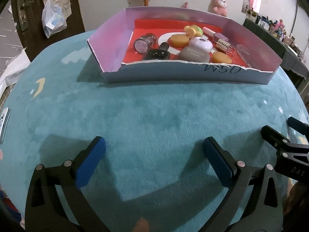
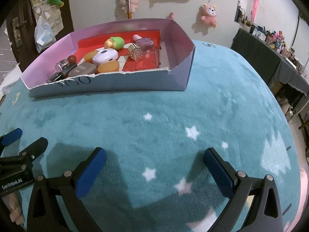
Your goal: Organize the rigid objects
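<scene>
Both tongs, left and right, hang spread and empty over the bare teal surface. Every small item sits jumbled in the box beyond; gathering looks finished.

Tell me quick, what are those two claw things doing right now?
Left gripper: open, holding nothing, above the teal blanket.
Right gripper: open, holding nothing.
</scene>
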